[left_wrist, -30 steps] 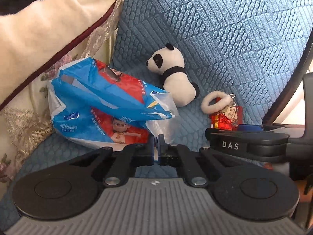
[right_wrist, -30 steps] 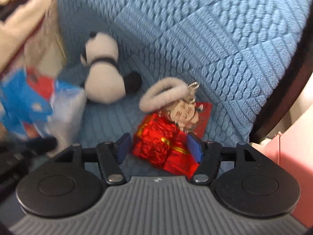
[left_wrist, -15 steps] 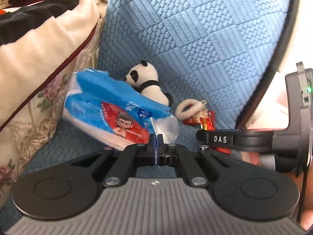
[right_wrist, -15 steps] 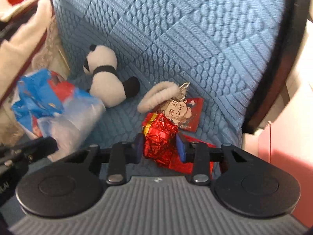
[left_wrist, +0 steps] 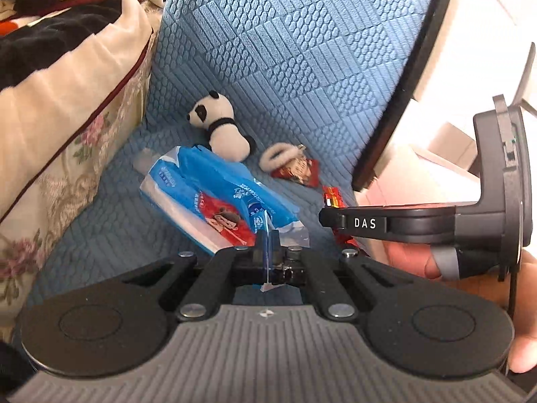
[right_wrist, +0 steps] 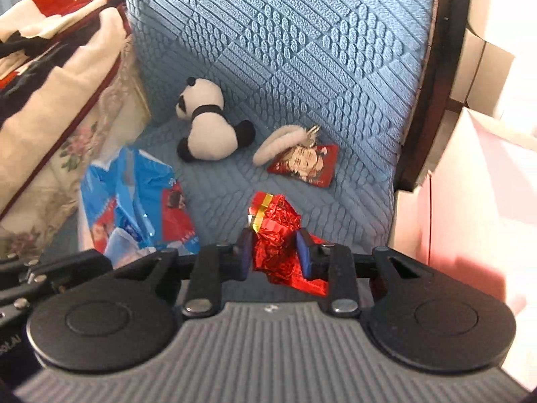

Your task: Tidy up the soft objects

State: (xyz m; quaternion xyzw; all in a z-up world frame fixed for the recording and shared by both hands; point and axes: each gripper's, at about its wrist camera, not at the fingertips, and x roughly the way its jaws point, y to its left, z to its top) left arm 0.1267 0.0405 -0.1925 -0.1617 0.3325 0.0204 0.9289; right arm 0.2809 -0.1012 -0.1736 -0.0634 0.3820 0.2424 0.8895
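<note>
My left gripper (left_wrist: 268,252) is shut on the clear plastic corner of a blue and red tissue pack (left_wrist: 214,188), which hangs lifted above the blue seat. The pack also shows at the left of the right wrist view (right_wrist: 134,201). My right gripper (right_wrist: 274,252) has its jaws closing, and the blue pads press both sides of a crinkled red foil packet (right_wrist: 275,231) held off the seat. A panda plush (right_wrist: 208,124) and a white fluffy-loop keychain with a red card (right_wrist: 302,161) lie on the seat by the backrest.
The blue quilted chair (right_wrist: 335,67) has a dark frame along its right side. A floral cushion (left_wrist: 67,134) under a striped blanket (left_wrist: 50,16) crowds the left. A pink box (right_wrist: 470,184) stands right of the chair. A hand (left_wrist: 523,336) holds the right gripper.
Both grippers pulled back and up from the seat. The tissue pack rose with the left one. The right jaws narrowed onto the red foil packet and lifted it away from the keychain.
</note>
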